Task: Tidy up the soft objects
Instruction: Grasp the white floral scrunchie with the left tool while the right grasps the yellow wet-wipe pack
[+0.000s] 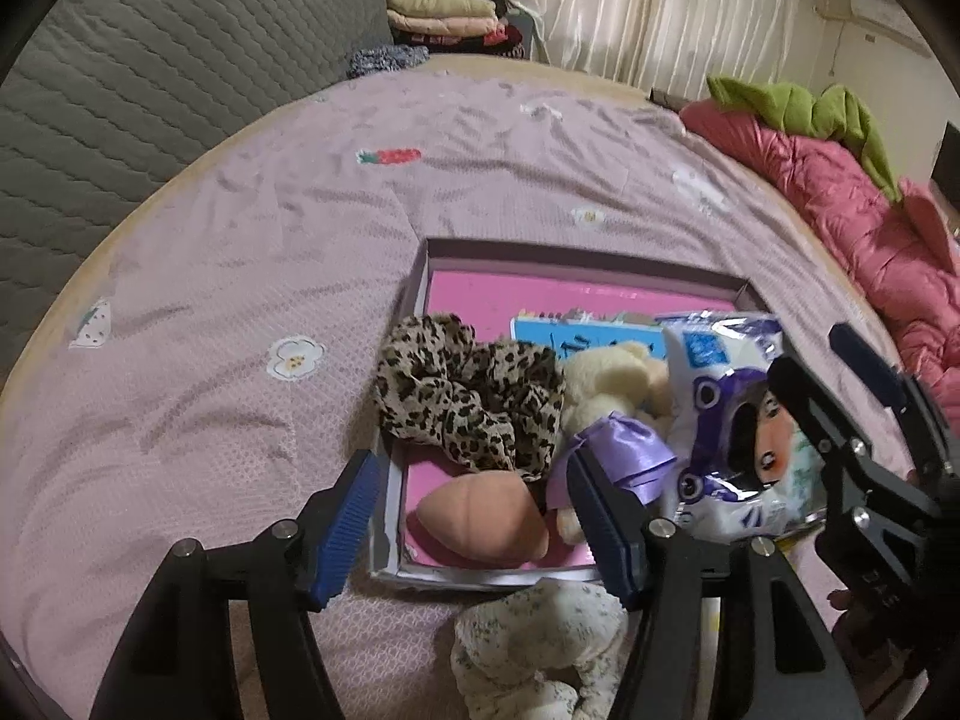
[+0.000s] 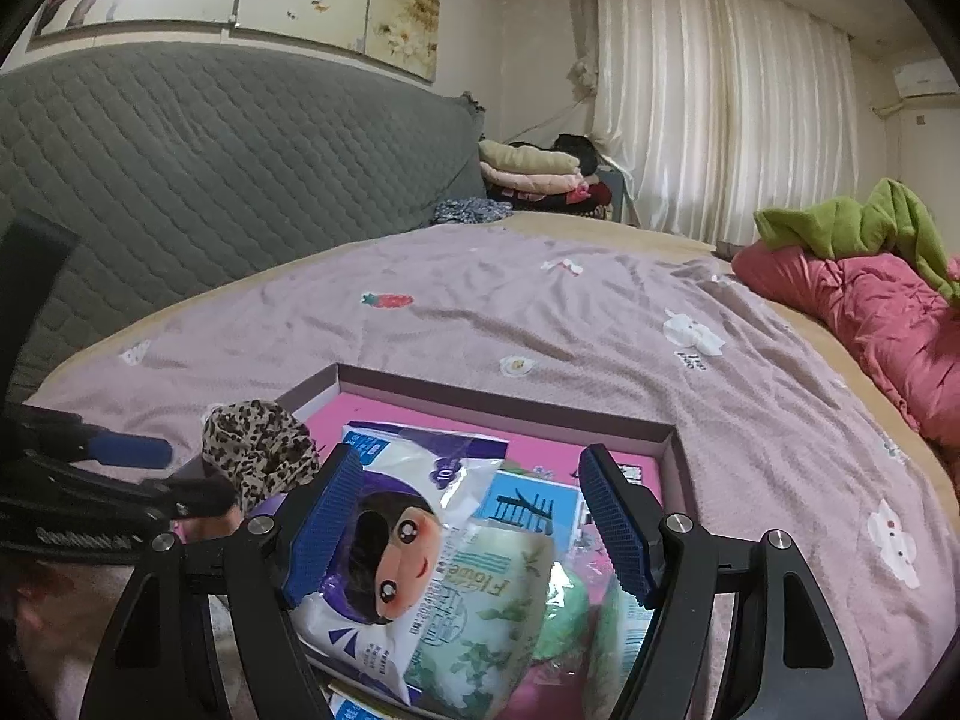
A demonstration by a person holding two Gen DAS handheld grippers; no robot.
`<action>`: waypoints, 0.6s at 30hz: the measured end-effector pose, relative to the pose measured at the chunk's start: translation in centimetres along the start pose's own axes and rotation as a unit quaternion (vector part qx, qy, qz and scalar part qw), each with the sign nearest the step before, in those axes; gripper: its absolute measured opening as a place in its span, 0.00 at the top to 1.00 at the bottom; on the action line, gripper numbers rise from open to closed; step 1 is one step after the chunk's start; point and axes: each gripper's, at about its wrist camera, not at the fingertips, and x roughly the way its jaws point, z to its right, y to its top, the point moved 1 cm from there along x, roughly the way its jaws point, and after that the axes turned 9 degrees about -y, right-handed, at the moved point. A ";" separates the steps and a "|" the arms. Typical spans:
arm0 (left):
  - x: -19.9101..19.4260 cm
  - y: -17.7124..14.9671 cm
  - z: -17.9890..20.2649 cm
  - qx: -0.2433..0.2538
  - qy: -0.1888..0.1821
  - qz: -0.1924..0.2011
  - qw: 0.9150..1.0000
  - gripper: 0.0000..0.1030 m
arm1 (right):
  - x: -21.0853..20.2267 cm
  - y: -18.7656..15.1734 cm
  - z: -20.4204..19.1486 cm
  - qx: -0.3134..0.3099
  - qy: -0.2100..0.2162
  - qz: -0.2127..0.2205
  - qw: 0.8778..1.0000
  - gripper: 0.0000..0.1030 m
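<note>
Right claw: right gripper [image 2: 468,516] stands released, blue ribbed pads spread wide, hanging over the near right part of the shallow pink-floored cardboard box [image 2: 675,450]; nothing clamped.
Left claw: left gripper [image 1: 474,531] also released, jaws apart, poised over the box's near left corner; empty.
Under right claw: glossy white-and-purple tissue pack with cartoon face [image 2: 390,564] lies tilted on a green leaf-print tissue pack [image 2: 492,606]; the left pad looks to be touching the film, contact uncertain.
Box contents, left side: leopard-print fabric scarf [image 1: 468,402] draped over the left wall; cream plush bear [image 1: 606,384] beside it; purple satin ribbon bundle [image 1: 624,450]; peach-coloured soft pad [image 1: 480,516] at the near left corner.
Outside box: cream floral cloth bundle [image 1: 540,642] on the lilac bedspread [image 1: 240,300], against the near wall, not yet stowed.
Risk, slip: the slick film probably slides between the pads; the tilted pack could skid off the stack.
Risk, snag: a left pad closing near the ribbon may catch it or the scarf and drag both out.
Risk, collision: the two claws work close together; they may knock.
Risk, box: the light box on soft bedding may shift if pushed.
</note>
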 end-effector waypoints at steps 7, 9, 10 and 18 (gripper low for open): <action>-2.2 -1.1 0.2 0.010 -0.004 0.002 1.000 0.37 | -2.9 -0.4 1.2 0.020 0.001 0.003 1.000 0.26; -2.4 -1.5 0.2 0.011 -0.004 -0.001 1.000 0.37 | -3.9 -0.8 1.5 0.030 0.004 -0.001 1.000 0.26; -2.7 -1.8 0.2 0.011 -0.003 -0.003 1.000 0.37 | -4.4 -0.9 1.6 0.032 0.005 -0.002 0.999 0.26; -4.6 -3.2 1.2 0.006 -0.015 0.002 1.000 0.37 | -8.1 -2.5 1.7 0.049 -0.006 -0.015 0.999 0.26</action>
